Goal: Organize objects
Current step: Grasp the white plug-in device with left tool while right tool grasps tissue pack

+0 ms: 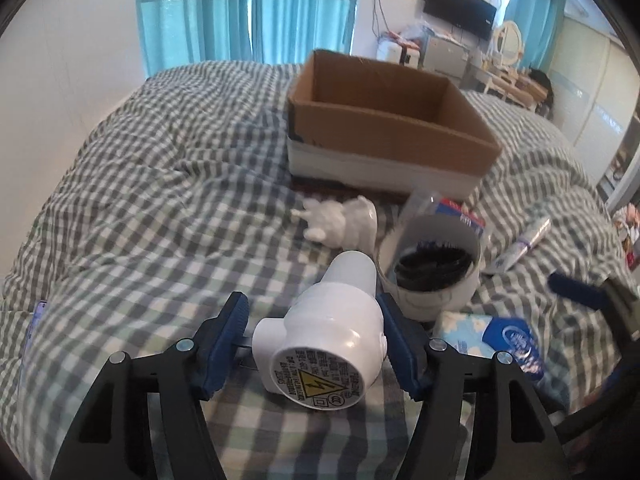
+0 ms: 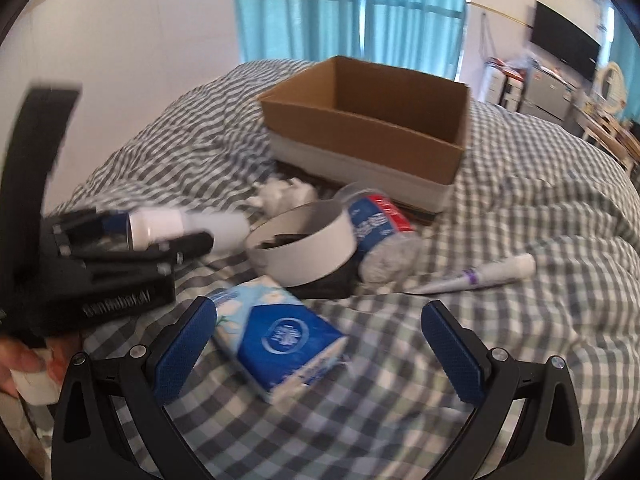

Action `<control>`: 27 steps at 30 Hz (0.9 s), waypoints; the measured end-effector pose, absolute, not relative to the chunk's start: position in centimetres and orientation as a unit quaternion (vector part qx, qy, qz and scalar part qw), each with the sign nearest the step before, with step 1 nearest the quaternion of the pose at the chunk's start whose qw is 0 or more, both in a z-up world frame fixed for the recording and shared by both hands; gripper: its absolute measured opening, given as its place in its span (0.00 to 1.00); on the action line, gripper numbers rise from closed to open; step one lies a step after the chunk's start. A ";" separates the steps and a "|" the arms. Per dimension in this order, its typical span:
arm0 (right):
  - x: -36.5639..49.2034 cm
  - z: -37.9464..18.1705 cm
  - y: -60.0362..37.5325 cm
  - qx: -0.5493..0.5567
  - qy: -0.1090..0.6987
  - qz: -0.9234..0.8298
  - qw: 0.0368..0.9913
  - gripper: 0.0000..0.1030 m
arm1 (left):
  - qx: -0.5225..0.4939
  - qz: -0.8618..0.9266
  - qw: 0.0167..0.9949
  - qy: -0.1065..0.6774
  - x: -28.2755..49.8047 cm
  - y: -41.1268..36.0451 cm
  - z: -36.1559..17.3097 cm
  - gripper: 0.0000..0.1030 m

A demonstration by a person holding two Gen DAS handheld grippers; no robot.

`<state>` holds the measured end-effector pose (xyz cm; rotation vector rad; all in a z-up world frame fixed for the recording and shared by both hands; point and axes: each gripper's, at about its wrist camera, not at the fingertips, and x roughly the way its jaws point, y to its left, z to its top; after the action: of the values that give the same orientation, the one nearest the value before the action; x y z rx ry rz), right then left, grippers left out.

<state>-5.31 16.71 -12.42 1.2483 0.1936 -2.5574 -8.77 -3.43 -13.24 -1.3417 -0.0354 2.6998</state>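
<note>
My left gripper is shut on a white plug-in device with a warning label and holds it just above the checked bedspread. It also shows in the right wrist view at the left. My right gripper is open above a blue tissue pack, which lies between its fingers. An open cardboard box stands on the bed beyond; it also shows in the right wrist view.
A white round tub with black items, a clear cup lying on its side, a white figurine and a tube lie on the bed. A wall and blue curtains stand behind.
</note>
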 end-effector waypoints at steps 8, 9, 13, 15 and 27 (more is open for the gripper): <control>-6.8 -14.7 15.3 0.469 0.063 -0.866 0.162 1.00 | -0.433 0.900 0.051 0.011 -8.9 -4.5 -12.1 0.65; -6.9 -14.8 15.2 0.470 0.065 -0.865 0.162 1.00 | -0.434 0.900 0.050 0.011 -8.9 -4.7 -12.1 0.65; -6.5 -14.7 14.5 0.467 0.076 -0.864 0.170 0.88 | -0.433 0.900 0.044 0.008 -8.8 -5.2 -12.0 0.65; -6.2 -14.6 14.2 0.464 0.079 -0.865 0.175 0.78 | -0.431 0.901 0.043 0.007 -8.4 -5.2 -11.9 0.65; -3.4 -11.7 15.0 0.412 0.087 -0.893 0.157 0.43 | -0.409 0.912 0.041 0.012 -5.6 -4.5 -10.0 0.65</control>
<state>-3.43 14.98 -11.73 1.1798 0.2488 -2.5561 -5.59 -4.53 -10.00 -1.2515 0.0364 2.7925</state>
